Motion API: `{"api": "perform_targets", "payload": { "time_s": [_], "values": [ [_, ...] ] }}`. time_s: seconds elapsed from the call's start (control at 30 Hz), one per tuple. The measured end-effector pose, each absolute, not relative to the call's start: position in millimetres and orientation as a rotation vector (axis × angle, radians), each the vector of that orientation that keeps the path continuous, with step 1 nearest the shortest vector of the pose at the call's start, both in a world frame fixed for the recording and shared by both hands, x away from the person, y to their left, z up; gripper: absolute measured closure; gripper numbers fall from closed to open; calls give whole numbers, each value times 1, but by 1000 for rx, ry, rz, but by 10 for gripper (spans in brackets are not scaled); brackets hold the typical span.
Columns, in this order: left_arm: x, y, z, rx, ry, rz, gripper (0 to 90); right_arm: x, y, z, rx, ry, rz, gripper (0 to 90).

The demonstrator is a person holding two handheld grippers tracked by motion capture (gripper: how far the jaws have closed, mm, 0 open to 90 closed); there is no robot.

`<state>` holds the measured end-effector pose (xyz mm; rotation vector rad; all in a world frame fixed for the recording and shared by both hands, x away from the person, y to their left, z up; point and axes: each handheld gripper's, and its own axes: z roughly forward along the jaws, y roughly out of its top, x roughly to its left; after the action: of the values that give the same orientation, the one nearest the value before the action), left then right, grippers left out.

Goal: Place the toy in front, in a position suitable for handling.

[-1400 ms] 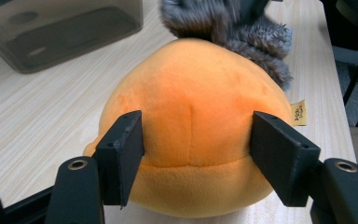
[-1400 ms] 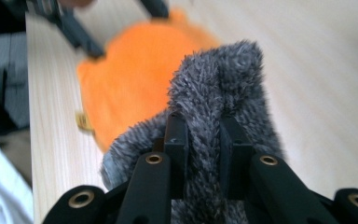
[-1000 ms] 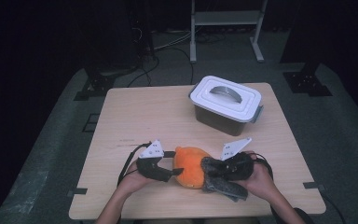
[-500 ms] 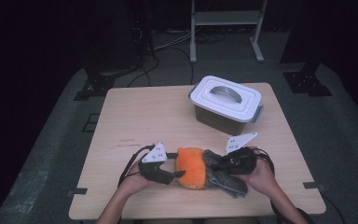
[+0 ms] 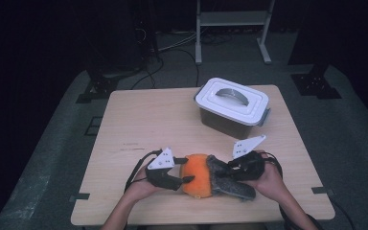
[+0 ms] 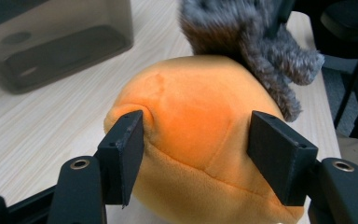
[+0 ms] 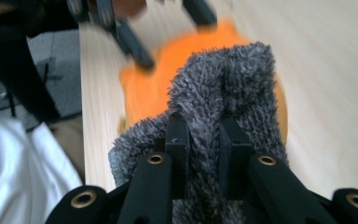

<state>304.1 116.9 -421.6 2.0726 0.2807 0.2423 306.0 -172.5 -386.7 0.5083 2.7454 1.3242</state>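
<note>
Both sets of fingers grip: left gripper (image 5: 188, 179) closing on orange plush (image 6: 200, 140), right gripper (image 7: 204, 140) pinching grey cloth (image 7: 223, 88), partly covering it.

1. No text, label, brand, number or sign can be read in any view.
2. Faint dark marks on the table (image 5: 133, 146), at 11 o'clock from the left gripper (image 5: 186, 179), are too small to read.

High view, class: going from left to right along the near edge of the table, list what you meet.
left hand-held gripper → orange plush part → grey fuzzy part → right hand-held gripper
</note>
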Motion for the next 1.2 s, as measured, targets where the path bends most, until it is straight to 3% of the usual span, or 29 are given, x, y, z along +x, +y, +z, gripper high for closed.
{"api": "perform_targets", "payload": {
  "time_s": [0.13, 0.53, 0.63, 0.7, 0.77, 0.83, 1.03, 1.2],
  "values": [
    [302, 116, -422, 2090, 258, 253, 360, 305, -158, -388, 474, 2742, 1291, 756],
    [303, 118, -424, 2092, 250, 245, 360, 314, -178, -395, 571, 2710, 1302, 759],
    [303, 118, -422, 2090, 263, 244, 321, 314, -171, -397, 542, 2736, 1286, 758],
    [302, 117, -418, 2073, 277, 271, 215, 312, -169, -401, 531, 2757, 1296, 758],
    [301, 114, -416, 2058, 286, 278, 194, 310, -169, -401, 513, 2769, 1295, 758],
    [299, 111, -416, 2072, 271, 292, 199, 308, -169, -401, 474, 2808, 1296, 750],
    [295, 110, -421, 2105, 226, 304, 321, 306, -168, -394, 468, 2760, 1360, 763],
    [292, 110, -421, 2125, 183, 316, 333, 309, -165, -395, 512, 2705, 1373, 762]
  ]
}}
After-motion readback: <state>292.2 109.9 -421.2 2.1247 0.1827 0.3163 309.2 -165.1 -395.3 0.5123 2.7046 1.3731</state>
